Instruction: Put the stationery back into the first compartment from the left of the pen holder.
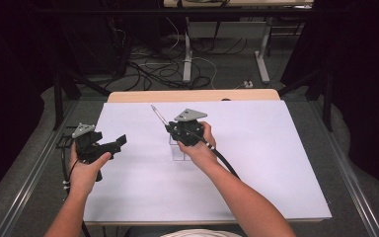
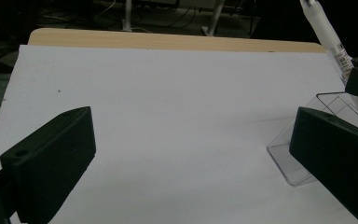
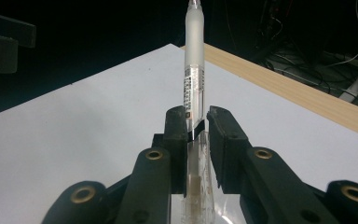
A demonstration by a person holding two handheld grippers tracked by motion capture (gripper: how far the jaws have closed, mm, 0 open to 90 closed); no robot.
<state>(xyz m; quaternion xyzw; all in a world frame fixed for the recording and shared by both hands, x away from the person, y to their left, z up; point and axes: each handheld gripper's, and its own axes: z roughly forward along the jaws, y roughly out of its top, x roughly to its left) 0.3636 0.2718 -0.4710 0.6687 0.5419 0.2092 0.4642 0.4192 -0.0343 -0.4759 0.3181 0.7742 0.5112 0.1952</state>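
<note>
Black plastic at the far left: left gripper (image 1: pixel 121 141) held above the white sheet (image 1: pixel 256 163), jaws spread wide with nothing between them, seen in its own view as two blocks well apart over bare paper. Idle by the look of it, pointing toward the work on its right. Next along, just beyond that gripper's right jaw in the left gripper view, clear plastic holder (image 2: pixel 303 154), a small transparent box standing on the sheet; seemingly open at the top, walls see-through, contents hard to read apart from the pen. Above and in it, frosted white pen (image 3: pixel 194 70) with a printed label, pinched between the jaws of the right gripper (image 3: pixel 196 122), which sit pressed against the barrel on both sides. Pen slanted, upper end sticking out past the jaw tips, lower part running down below the jaws into the clear holder, visible through its wall in the right gripper view. In the high view, right gripper (image 1: pixel 170 127) directly over the holder, pen tip leaning up and away to the left. Judged from this: pen grasped and lower end already inside the holder, so most of the placing looks done, though the reverse, a lift-out just begun, cannot be ruled out. Left to do, if placing: lower fully, open the jaws, back away. Whether the pen's end touches the holder's floor cannot be told.
</note>
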